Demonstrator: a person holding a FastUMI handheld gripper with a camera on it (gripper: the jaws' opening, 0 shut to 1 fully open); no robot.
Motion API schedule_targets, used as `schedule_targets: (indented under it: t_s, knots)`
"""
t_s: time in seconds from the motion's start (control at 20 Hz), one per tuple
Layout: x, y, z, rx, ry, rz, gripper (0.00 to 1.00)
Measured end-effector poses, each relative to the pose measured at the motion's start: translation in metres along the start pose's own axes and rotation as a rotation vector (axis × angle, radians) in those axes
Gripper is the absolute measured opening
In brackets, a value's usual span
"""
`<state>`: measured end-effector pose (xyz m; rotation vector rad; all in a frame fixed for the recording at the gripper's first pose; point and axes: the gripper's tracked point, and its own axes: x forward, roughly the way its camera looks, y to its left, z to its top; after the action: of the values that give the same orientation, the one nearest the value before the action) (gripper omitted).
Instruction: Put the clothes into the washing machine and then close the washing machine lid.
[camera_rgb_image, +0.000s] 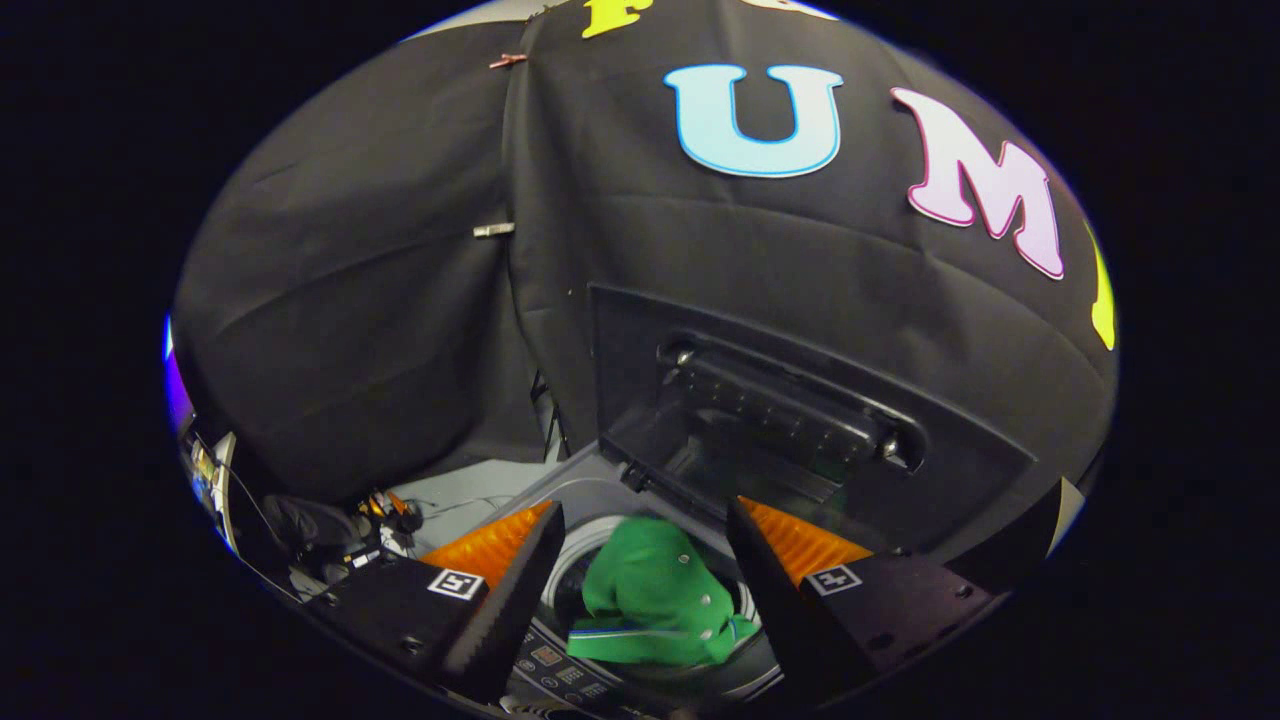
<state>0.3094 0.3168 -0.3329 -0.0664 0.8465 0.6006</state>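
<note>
Clothes (655, 600), a green garment with small buttons and a striped hem, lie bunched in the mouth of the washer (590, 500) drum, below and between the fingers of the gripper (640, 545), which are spread apart and grip nothing. Just under the garment runs the washer's button panel (560, 672). Beyond the fingers the dark lid (800, 420) stands raised, its inner side showing, against the black cloth wall (400, 300).
</note>
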Motion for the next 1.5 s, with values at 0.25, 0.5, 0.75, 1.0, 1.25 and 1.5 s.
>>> schedule_targets:
  t_s: [0.25, 0.5, 0.75, 1.0, 1.25, 1.5]
  knots:
    - [-0.009, 0.007, 0.017, -0.003, -0.067, 0.037, 1.00]
    - [-0.016, -0.003, 0.051, 0.016, -0.211, 0.024, 0.99]
    - [-0.023, -0.039, 0.084, 0.061, -0.360, -0.099, 0.99]
    - [-0.022, -0.082, 0.094, 0.118, -0.400, -0.253, 0.99]
    - [-0.029, -0.123, 0.101, 0.188, -0.419, -0.396, 0.99]
    - [-0.021, -0.153, 0.097, 0.229, -0.393, -0.483, 0.99]
